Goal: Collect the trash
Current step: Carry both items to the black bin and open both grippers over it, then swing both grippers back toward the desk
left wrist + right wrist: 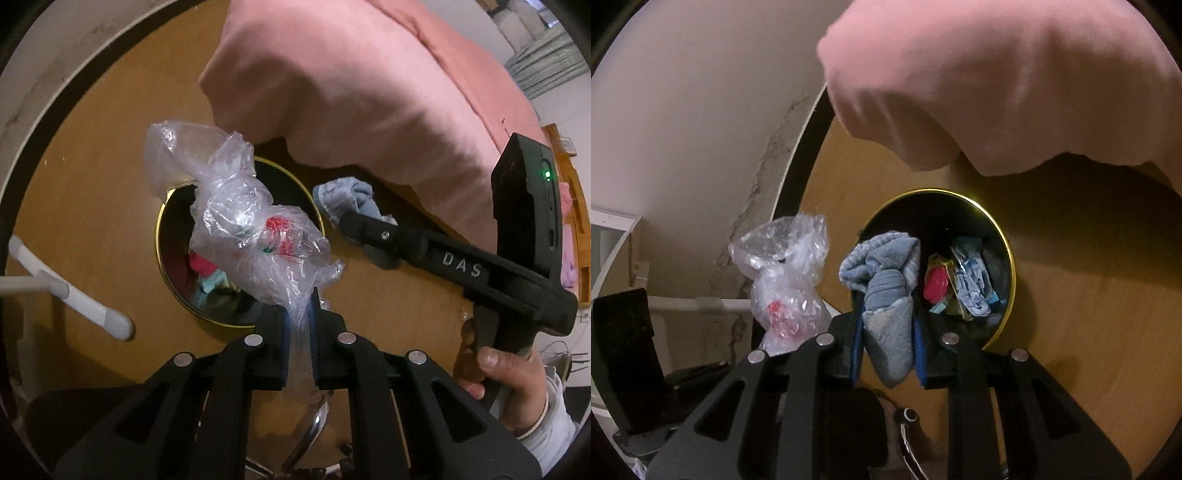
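Note:
My left gripper [300,314] is shut on a crumpled clear plastic bag [236,218] with red print, held over the open black trash bin with a gold rim [161,236]. The bag also shows in the right wrist view [786,280]. My right gripper [888,325] is shut on a blue-grey sock [886,291], held just above the near edge of the bin [1010,254]. The sock and right gripper show in the left wrist view [347,199] to the right of the bin. The bin holds a red lid [936,284] and blue wrappers.
The bin stands on a wooden floor [92,206]. A pink bed cover [369,92] hangs just behind the bin. A white rack bar [74,295] is at the left. A cracked beige wall [701,147] with dark skirting is at the left.

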Demonstrator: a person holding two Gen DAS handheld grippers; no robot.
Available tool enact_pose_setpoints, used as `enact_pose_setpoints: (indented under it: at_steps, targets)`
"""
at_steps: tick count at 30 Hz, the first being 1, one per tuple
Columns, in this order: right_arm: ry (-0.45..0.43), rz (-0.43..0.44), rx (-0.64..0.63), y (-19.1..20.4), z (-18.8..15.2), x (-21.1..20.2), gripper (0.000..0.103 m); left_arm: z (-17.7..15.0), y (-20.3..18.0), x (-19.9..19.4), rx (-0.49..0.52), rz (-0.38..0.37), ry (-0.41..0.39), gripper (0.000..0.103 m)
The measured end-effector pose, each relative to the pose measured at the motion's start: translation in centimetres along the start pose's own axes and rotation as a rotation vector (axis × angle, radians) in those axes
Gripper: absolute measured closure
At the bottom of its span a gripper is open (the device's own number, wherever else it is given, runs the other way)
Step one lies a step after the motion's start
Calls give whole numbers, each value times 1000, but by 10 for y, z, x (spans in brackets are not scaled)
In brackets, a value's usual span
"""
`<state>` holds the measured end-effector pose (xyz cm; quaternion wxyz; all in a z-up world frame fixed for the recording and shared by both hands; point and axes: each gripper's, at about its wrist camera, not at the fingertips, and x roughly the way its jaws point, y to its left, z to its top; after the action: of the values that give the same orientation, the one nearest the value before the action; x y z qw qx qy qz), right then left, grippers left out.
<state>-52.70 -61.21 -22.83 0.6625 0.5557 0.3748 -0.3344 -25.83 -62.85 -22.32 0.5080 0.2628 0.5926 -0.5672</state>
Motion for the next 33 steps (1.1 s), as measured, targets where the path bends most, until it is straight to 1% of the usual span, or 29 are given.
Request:
enact_pose_setpoints:
  at_steps: [2, 3, 5, 6, 7, 8, 9, 10, 11, 12, 14, 15, 17, 18, 19, 20, 21, 22, 23, 24, 26, 28, 29, 31, 32, 33]
  targets:
    - [9, 19, 22, -5, 5, 4, 81, 1, -6, 6, -4, 4, 7, 95]
    - [13, 28, 29, -5, 8, 6, 81, -5, -10, 7, -4, 4, 6, 95]
    - [24, 52, 38, -9, 13, 7, 81, 3, -13, 8, 1, 11, -6, 94]
    - [27, 69, 42, -9, 16, 7, 79, 3, -13, 5, 5, 13, -13, 86]
    - [32, 73, 45, -9, 19, 6, 61, 1, -18, 7, 7, 19, -14, 73]
    - [25, 64, 51, -6, 23, 5, 26, 2, -20, 8, 0, 35, -11, 23]
    - [6, 61, 52, -2, 21, 0, 15, -2, -18, 5, -4, 55, -29, 4]
    - [-18, 64, 50, -3, 22, -5, 11, 0, -22, 0, 2, 71, -65, 6]
    - [-31, 68, 43, -1, 23, -8, 11, -2, -25, -4, 28, 68, -86, 6]
    - [-39, 70, 38, -1, 25, -12, 11, -3, -27, -6, 51, 57, -86, 6]
    - [-65, 60, 32, 0, 28, -24, 11, -5, -27, -13, 59, 77, -103, 6]
    - [-83, 45, 25, 1, 28, -29, 11, -6, -27, -19, 62, 86, -122, 6]
    - [-162, -27, -11, 10, 28, -51, 11, -11, -31, -39, 67, 98, -176, 6]
    - [-207, -71, -33, 14, 27, -62, 11, -15, -35, -56, 75, 96, -224, 6]
    - [-281, -129, -69, 23, 24, -77, 10, -22, -43, -81, 96, 98, -294, 6]
    - [-332, -164, -96, 30, 21, -86, 7, -27, -48, -97, 114, 104, -336, 6]
    - [-406, -208, -137, 40, 17, -98, 7, -36, -56, -121, 139, 116, -393, 6]
    - [-455, -240, -167, 49, 15, -107, 7, -49, -66, -154, 174, 133, -465, 6]
    - [-497, -270, -194, 59, 13, -115, 7, -57, -71, -173, 193, 143, -511, 6]
    - [-518, -280, -217, 70, 13, -120, 7, -70, -75, -199, 211, 161, -574, 6]
    - [-525, -259, -245, 91, 11, -125, 7, -92, -74, -244, 201, 207, -674, 6]
    - [-533, -218, -278, 117, 8, -130, 7, -108, -61, -278, 145, 234, -744, 6]
    - [-535, -184, -311, 138, 4, -135, 7, -117, -50, -294, 97, 265, -769, 6]
    - [-531, -143, -375, 171, -2, -140, 7, -127, -26, -316, 16, 339, -782, 6]
    - [-538, -117, -441, 199, -9, -145, 7, -136, -11, -330, -29, 387, -796, 6]
    - [-543, -102, -483, 215, -15, -148, 7, -147, 5, -342, -74, 436, -808, 6]
